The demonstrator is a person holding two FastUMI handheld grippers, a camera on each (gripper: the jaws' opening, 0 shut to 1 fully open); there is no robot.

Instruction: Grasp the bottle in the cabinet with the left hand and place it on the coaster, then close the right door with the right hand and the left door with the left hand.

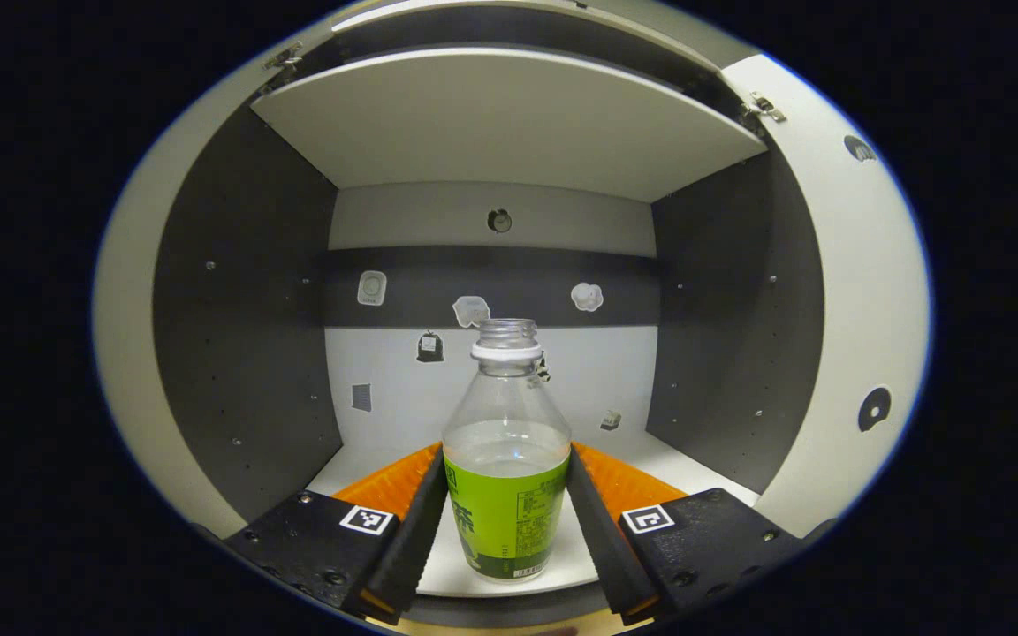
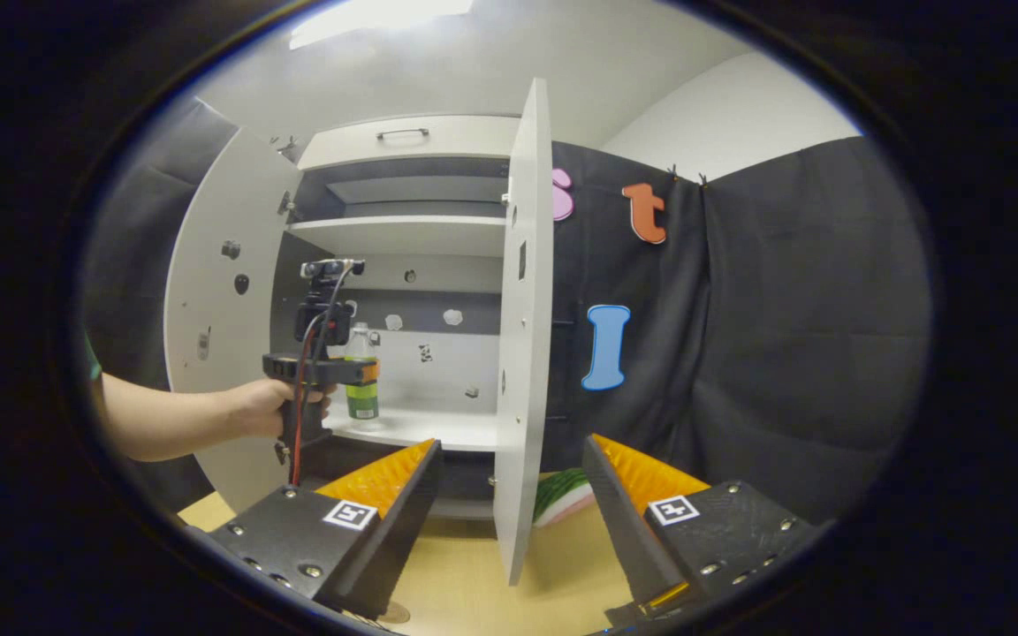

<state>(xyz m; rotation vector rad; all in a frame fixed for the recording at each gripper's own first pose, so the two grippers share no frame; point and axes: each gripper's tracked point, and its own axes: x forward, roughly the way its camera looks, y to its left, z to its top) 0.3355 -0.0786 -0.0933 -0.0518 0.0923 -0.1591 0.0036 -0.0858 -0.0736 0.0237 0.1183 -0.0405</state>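
The bottle (image 1: 506, 459) stood upright on the lower shelf (image 1: 438, 565) of the cabinet (image 1: 244, 353), uncapped, part full of clear liquid, w/ a green label round its lower half. Its long axis ran vertical, straight up between the fingers of the left gripper (image 1: 506, 512). Those fingers sat either side of the label, close against it, bottle dead centre. Whether both pads were actually pressing couldn't be told from the left gripper view; it looked like contact or very near. In my judgement the grasp step was in hand, lift not yet begun.

From the right gripper view, a hand (image 2: 266, 408) held the left gripper at the shelf edge, bottle (image 2: 362, 375) just past it, partly masked by the tool. The right gripper (image 2: 509, 495) hung well back over the table (image 2: 474, 583), fingers wide apart, gripping nothing. The right door (image 2: 522, 336) stood open, edge-on, just ahead of it, so the right hand was nearer that door; the left door (image 2: 217, 291) swung open behind the forearm.

A green-striped thing (image 2: 566, 496) peeked out past the right door's foot, mostly hidden; can't say if that was the coaster. Bottle's base contact w/ shelf was partly cut off by the fingers.
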